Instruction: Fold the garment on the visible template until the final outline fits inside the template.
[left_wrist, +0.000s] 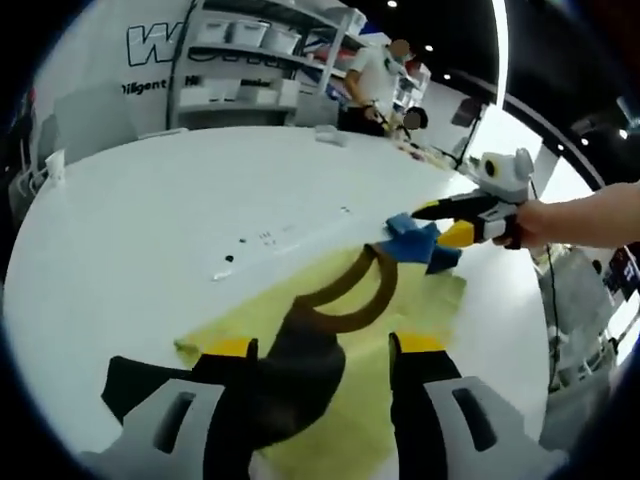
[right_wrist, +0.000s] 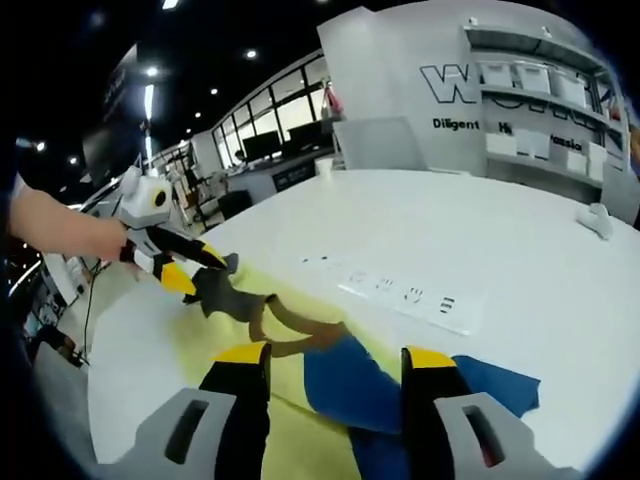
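Here's the white table, and on it a yellow-green template sheet with the garment lying across it. In the left gripper view the left gripper sits low over the sheet, its yellow-tipped jaws spread wide apart, dark cloth of the garment lying between and under them; whether a jaw touches the cloth I cannot tell. A brown curved band of the garment loops toward the far edge, where the right gripper, held by a hand, has its jaws closed down on the blue end of the cloth. Over in the right gripper view, the right gripper shows blue fabric between its jaws on the yellow sheet, and the left gripper pinches the dark end. Shelving stands behind the table.
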